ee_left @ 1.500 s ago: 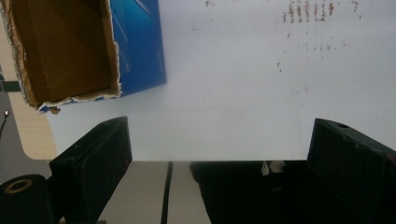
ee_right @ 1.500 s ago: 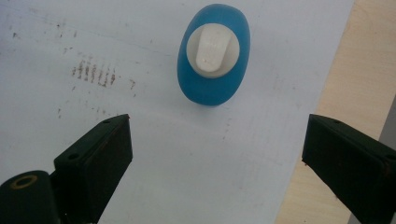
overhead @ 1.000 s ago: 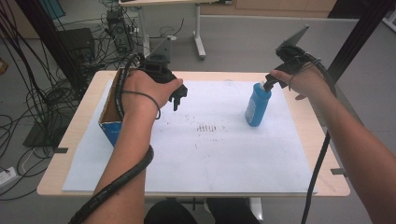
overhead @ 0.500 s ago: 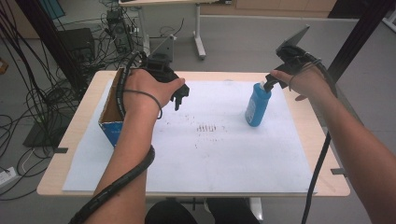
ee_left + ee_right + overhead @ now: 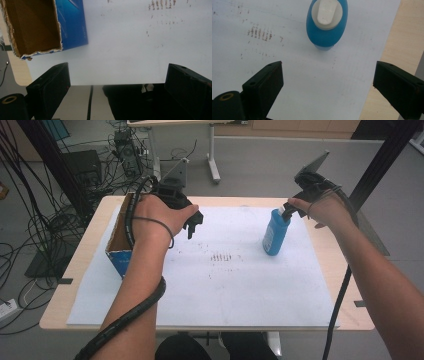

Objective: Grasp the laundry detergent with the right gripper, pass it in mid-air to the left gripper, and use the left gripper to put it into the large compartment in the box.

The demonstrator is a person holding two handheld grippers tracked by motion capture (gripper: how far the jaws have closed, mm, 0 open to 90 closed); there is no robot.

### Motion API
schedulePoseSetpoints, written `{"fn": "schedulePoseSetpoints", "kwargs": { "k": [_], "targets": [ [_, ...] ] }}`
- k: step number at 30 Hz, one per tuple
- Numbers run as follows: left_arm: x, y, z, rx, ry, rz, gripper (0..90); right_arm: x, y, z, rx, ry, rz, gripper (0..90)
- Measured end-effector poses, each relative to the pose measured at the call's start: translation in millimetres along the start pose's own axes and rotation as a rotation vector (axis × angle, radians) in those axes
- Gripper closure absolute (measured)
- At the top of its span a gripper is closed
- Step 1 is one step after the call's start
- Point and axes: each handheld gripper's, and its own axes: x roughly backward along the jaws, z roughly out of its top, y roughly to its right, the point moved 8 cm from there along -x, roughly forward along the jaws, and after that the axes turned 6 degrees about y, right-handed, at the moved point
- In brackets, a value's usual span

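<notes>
A blue bottle (image 5: pixel 275 234) with a white cap stands upright on the white sheet (image 5: pixel 225 285) at the right. In the right gripper view the blue bottle (image 5: pixel 327 23) lies ahead of the jaws, seen from above. My right gripper (image 5: pixel 288 214) hovers just above and right of the bottle's cap. That right gripper (image 5: pixel 328 82) is open; its jaws have just been closing slightly with nothing between them. My left gripper (image 5: pixel 195 225) hangs over the sheet beside an open cardboard box (image 5: pixel 120 237). The left gripper (image 5: pixel 117 85) is open and empty, with the box (image 5: pixel 32 25) off to its left.
Small brown marks (image 5: pixel 222 256) dot the sheet's middle. The wooden table (image 5: pixel 345 265) shows bare at the sheet's right. Cables and equipment (image 5: pixel 125 150) lie on the floor behind the table, and a black pole (image 5: pixel 380 165) rises at the far right.
</notes>
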Motion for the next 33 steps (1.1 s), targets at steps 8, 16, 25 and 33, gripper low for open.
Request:
{"fn": "schedulePoseSetpoints", "kwargs": {
  "k": [8, 16, 25, 33],
  "targets": [
    [-1.3, -0.8, -3.1, 0.001, 0.005, -0.002, 6.7, -10.7, 1.4, -6.1, 0.010, 0.041, 0.008, 9.9],
    [-2.7, -1.8, -6.8, -0.003, 0.012, -0.008, 6.8, -30.9, 4.6, -15.6, 0.013, 0.129, 0.000, 8.6],
    [-4.7, -2.4, -7.8, -0.008, 0.025, -0.010, 6.8, -57.2, 5.4, -24.0, -0.037, 0.289, -0.011, 5.8],
    [-10.3, -1.8, -6.4, -0.016, 0.009, -0.004, 6.8, -82.2, 7.6, -28.4, -0.052, 0.383, -0.035, 4.4]
  ]
}}
